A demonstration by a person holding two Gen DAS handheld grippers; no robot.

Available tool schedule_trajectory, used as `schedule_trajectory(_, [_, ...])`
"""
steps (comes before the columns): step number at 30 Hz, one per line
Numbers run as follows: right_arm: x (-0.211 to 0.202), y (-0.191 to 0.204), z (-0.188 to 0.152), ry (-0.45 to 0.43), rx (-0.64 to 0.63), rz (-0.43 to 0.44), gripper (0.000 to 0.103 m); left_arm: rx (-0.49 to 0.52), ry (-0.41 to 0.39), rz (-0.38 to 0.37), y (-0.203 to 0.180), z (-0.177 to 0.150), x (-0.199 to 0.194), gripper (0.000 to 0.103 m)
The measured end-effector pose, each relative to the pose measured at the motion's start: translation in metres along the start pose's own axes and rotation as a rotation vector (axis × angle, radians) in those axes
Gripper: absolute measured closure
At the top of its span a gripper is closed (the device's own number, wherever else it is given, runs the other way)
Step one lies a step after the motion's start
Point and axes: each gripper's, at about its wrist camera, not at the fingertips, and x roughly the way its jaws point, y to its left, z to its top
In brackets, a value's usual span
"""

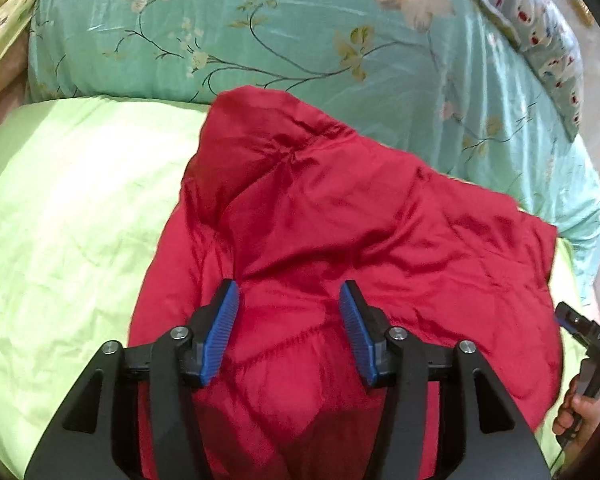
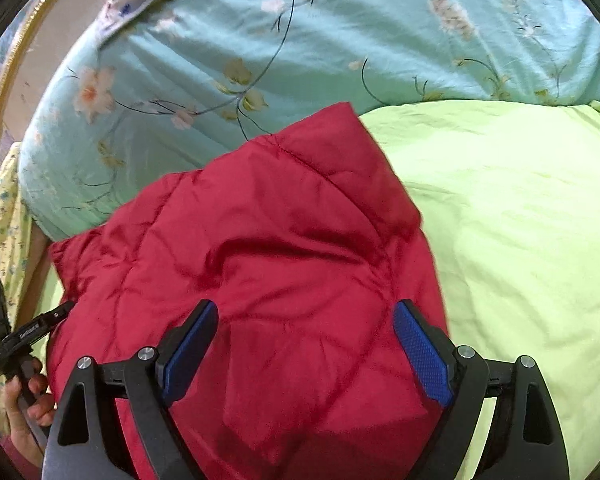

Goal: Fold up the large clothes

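- A red quilted jacket (image 1: 340, 216) lay bunched and partly folded on a bed covered by a light green sheet (image 1: 68, 208)
- The far edge of the jacket reached up to a teal floral duvet (image 1: 228, 32) heaped across the far part of the bed, and appeared to touch it
- The left tongs (image 1: 288, 332) hung over the near part of the jacket, pointing down at it at a slant; the jaws stood apart with red cloth showing in the gap, and the blue pads (image 1: 224, 328) pressed on nothing
- The right tongs (image 2: 304, 352) hung over the same near part of the jacket, jaws spread wide, with the quilted cloth below and between them but not pinched
- In the right wrist view, the outer blue pad (image 2: 420, 354) sat close to the jacket's edge where it met the green sheet
- Each wrist view caught the other tool at its border, held by a hand (image 2: 24, 408) just beside the jacket's side edge
- A patterned pillow (image 1: 540, 36) lay on the duvet, well apart from the jacket
- Neither pair of tongs held the jacket; it rested on the bed under its own weight
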Motion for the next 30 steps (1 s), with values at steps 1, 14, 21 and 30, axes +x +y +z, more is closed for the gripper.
schedule_trajectory(1, [-0.005, -0.003, -0.002, -0.003, 0.004, 0.004, 0.013, -0.002, -0.007, -0.01, 0.002, -0.002, -0.007, 0.046])
schedule_trajectory(14, [-0.029, -0.057, -0.024, 0.041, 0.125, 0.054, 0.012, -0.122, 0.003, -0.09, 0.065, -0.023, -0.035, 0.018])
schedule_trajectory(21, [-0.012, -0.067, -0.03, 0.04, 0.172, 0.164, 0.012, -0.277, 0.076, -0.255, 0.103, -0.038, -0.012, 0.018])
schedule_trajectory(30, [0.013, -0.065, -0.033, 0.092, 0.209, 0.234, 0.012, -0.36, 0.111, -0.381, 0.106, -0.043, 0.01, 0.013])
